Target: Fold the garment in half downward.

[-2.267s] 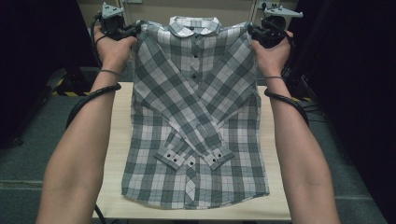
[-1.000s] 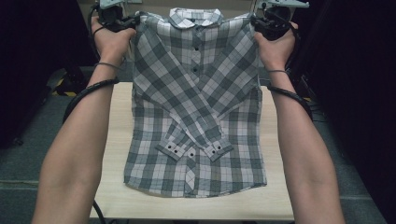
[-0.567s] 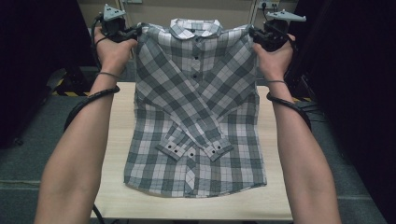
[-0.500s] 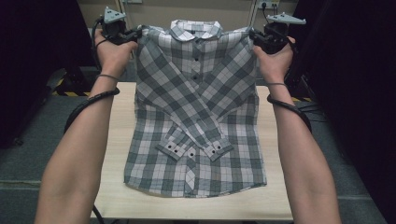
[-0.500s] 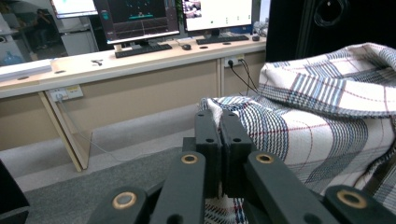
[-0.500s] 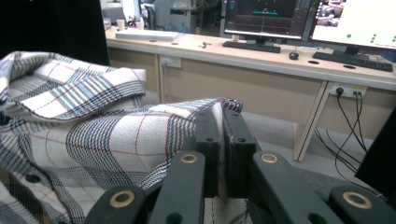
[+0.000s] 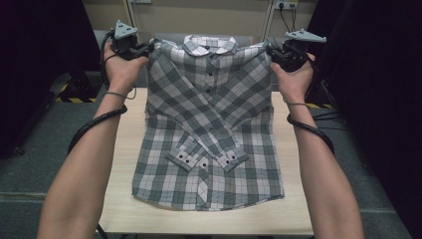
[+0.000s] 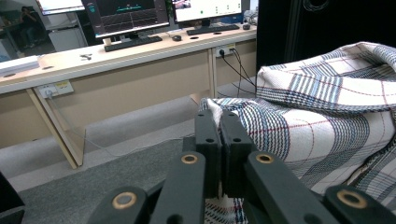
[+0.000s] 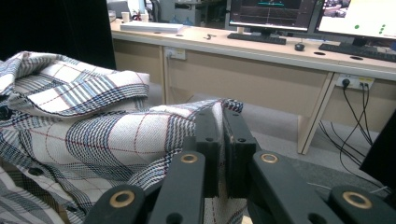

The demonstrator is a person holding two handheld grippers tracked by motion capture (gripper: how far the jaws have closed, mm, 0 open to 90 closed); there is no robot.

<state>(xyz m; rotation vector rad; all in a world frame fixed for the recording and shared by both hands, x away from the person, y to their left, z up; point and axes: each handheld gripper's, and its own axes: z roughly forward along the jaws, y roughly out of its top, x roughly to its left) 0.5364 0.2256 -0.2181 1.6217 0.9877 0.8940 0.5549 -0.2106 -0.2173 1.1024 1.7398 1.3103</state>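
A plaid button-up shirt [image 7: 209, 124] in grey, white and dark checks is held up by its two shoulders above a light wooden table [image 7: 124, 199]. Its sleeves are folded across the front with the cuffs meeting low in the middle, and its hem rests on the table. My left gripper [image 7: 147, 48] is shut on the shirt's left shoulder. My right gripper [image 7: 270, 51] is shut on the right shoulder. In the left gripper view the black jaws pinch the plaid cloth [image 8: 299, 121] at the left gripper [image 8: 219, 116]. The right gripper [image 9: 220, 114] likewise pinches the plaid cloth [image 9: 93, 135].
The table's front edge lies near the bottom of the high view, with grey floor [image 7: 40, 129] on both sides. Black curtains [image 7: 378, 74] stand at left and right. Beyond the table a long desk [image 9: 280, 70] carries monitors and keyboards. Cables trail from both wrists.
Both hands have come down a little with the shirt's shoulders, so more of the lower shirt rests on the table. Both grips are unchanged.
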